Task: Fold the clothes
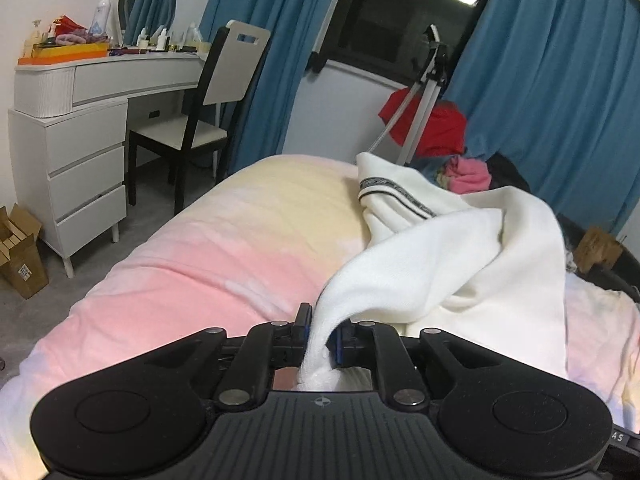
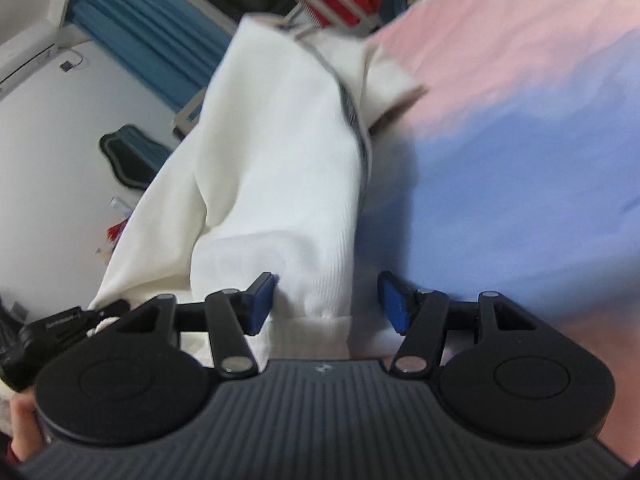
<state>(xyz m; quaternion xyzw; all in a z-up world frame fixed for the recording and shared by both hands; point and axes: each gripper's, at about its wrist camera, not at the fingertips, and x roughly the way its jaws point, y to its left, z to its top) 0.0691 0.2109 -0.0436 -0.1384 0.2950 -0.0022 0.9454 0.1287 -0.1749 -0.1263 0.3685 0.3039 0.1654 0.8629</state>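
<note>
A white garment (image 1: pixel 440 248) with a dark striped trim lies crumpled on the bed (image 1: pixel 224 248), toward its right side. My left gripper (image 1: pixel 320 328) is shut on a bunched corner of the white garment, which stretches up and to the right from the jaws. In the right wrist view the same white garment (image 2: pixel 272 168) hangs lifted in front of me. My right gripper (image 2: pixel 326 300) is open, with a fold of the garment lying between its blue pads (image 2: pixel 262 300), not pinched. The left gripper (image 2: pixel 60 328) shows at that view's left edge.
The bed has a pink, yellow and blue cover (image 2: pixel 520 160). A white dresser (image 1: pixel 80 152) and a chair (image 1: pixel 208 100) stand left of the bed. A pile of red and pink clothes (image 1: pixel 448 148) and a metal stand (image 1: pixel 424 92) sit at the far end by blue curtains (image 1: pixel 560 100).
</note>
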